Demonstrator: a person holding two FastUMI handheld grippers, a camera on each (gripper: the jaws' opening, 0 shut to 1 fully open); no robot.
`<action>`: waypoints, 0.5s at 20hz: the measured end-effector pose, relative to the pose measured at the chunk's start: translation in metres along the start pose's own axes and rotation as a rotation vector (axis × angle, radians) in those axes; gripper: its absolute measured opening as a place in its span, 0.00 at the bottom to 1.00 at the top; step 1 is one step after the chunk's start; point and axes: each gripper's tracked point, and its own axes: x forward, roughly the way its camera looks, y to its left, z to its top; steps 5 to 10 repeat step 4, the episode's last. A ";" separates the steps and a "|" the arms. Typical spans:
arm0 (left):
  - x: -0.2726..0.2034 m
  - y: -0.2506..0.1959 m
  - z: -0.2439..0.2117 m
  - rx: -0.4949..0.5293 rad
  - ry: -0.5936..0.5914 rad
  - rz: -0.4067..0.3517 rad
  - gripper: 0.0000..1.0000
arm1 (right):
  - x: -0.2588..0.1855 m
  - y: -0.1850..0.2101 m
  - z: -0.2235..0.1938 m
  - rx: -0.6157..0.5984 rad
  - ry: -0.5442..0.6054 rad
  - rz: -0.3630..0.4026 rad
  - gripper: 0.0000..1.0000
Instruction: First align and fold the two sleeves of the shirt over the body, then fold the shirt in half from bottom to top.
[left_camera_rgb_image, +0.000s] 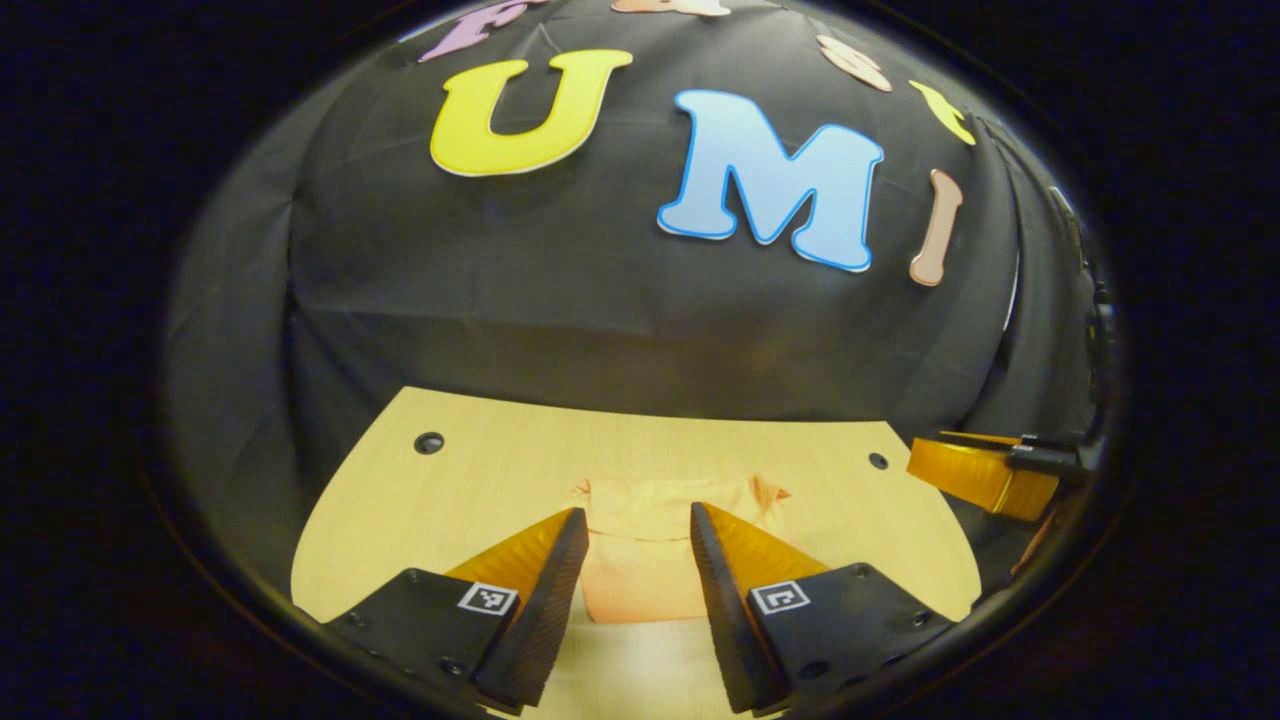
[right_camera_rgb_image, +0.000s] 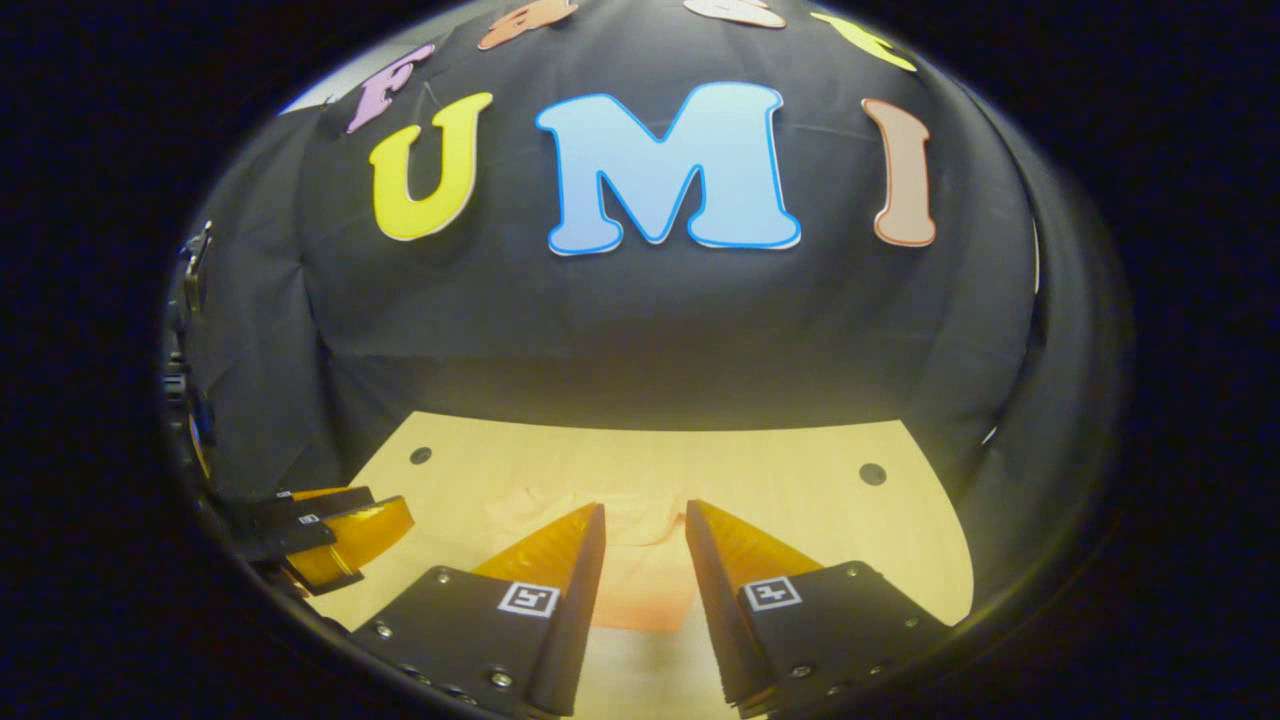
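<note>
The shirt (left_camera_rgb_image: 640, 560) lies flat on the wooden table (left_camera_rgb_image: 480, 470), straight ahead of the left gripper (left_camera_rgb_image: 638, 520) and partly framed between its two fingers, which stand apart with nothing between them. In the right gripper view the same shirt (right_camera_rgb_image: 640, 590) sits ahead of the right gripper (right_camera_rgb_image: 645, 515) and a little toward its left side; that gripper's fingers are apart and empty too. Both tools hover above the near part of the table, clear of the cloth, and neither touches it.

The shirt is a pale peach or pink garment that already looks like a compact block, its long axis running away from the grippers toward the booth's wall. Small flaps of cloth stick out at the far corners, probably sleeve ends or the collar area, though the detail is too soft to be sure. Its near edge lies just beyond the fingertips.

The left gripper seems more squarely lined up with the shirt. From the left gripper view the other gripper (left_camera_rgb_image: 985, 475) hangs well off to the right.
</note>
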 end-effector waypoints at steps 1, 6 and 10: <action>-0.016 -0.002 0.000 0.005 -0.006 0.000 0.70 | -0.012 0.004 -0.001 0.000 -0.008 0.004 0.52; -0.054 -0.008 -0.003 0.017 -0.030 0.007 0.66 | -0.044 0.011 -0.005 0.006 -0.032 0.019 0.52; -0.054 -0.008 -0.003 0.017 -0.030 0.007 0.66 | -0.044 0.011 -0.005 0.006 -0.032 0.019 0.52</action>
